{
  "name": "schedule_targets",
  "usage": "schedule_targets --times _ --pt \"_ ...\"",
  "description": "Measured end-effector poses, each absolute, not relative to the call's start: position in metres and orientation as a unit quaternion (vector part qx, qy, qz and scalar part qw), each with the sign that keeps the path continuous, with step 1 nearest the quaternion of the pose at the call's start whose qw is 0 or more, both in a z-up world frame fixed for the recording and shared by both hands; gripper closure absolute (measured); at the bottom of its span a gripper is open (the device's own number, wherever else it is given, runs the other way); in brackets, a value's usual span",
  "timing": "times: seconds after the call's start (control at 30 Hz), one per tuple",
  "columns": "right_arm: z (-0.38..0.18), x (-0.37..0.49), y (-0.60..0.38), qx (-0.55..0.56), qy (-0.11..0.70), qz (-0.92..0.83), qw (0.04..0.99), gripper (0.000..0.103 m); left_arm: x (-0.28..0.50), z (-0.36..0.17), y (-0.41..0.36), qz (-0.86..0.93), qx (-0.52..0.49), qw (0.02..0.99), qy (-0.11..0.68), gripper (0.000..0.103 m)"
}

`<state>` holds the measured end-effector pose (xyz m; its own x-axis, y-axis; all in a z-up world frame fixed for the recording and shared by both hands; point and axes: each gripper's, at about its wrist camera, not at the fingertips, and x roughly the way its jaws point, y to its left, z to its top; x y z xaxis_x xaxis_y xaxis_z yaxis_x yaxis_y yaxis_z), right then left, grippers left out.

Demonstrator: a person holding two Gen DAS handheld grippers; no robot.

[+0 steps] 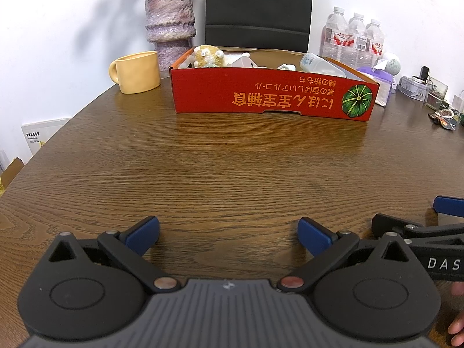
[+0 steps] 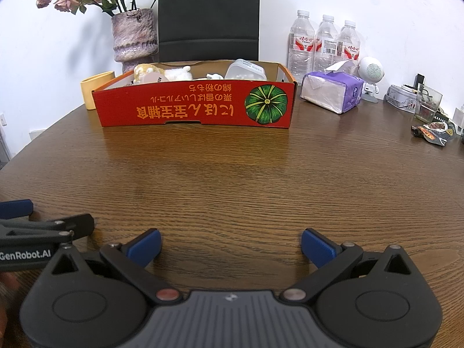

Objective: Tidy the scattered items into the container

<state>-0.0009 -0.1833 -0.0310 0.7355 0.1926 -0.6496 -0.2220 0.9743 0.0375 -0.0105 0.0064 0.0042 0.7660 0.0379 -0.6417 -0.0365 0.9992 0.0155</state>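
1. Container: red cardboard box [image 1: 261, 92], shallow and open-topped; its long axis runs left to right across the wooden table [image 1: 232, 168], one long wall facing the cameras
2. Markings: orange lettering printed upside down on the near wall, with a green striped pumpkin at the right end; the inside walls are plain brown card
3. Contents seen over the rim: a yellowish plush toy [image 1: 207, 55] at the far left, a clear plastic bottle [image 1: 319, 65] lying tilted toward the right, and small white pieces between them; what else lies inside cannot be told
4. Left gripper [image 1: 229, 235]: blue-padded jaws wide apart, holding nothing, low over bare table; the box lies far ahead, well apart
5. Right gripper [image 2: 231, 246]: jaws likewise spread and empty, just right of the left gripper; the box sits far ahead, slightly to the left
6. Surroundings: yellow mug [image 1: 136, 71] and purple vase [image 1: 171, 26] left of the box; tissue pack [image 2: 332, 92] and water bottles [image 2: 324, 43] to its right
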Motion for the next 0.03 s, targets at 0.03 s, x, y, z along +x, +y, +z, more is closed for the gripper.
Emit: schedule_targets --times 0.03 --pt "-0.0310 -0.0009 -0.1834 -0.021 0.346 0.111 0.931 0.000 -0.0106 0.0042 0.0064 0.020 0.001 0.940 0.341 0.000"
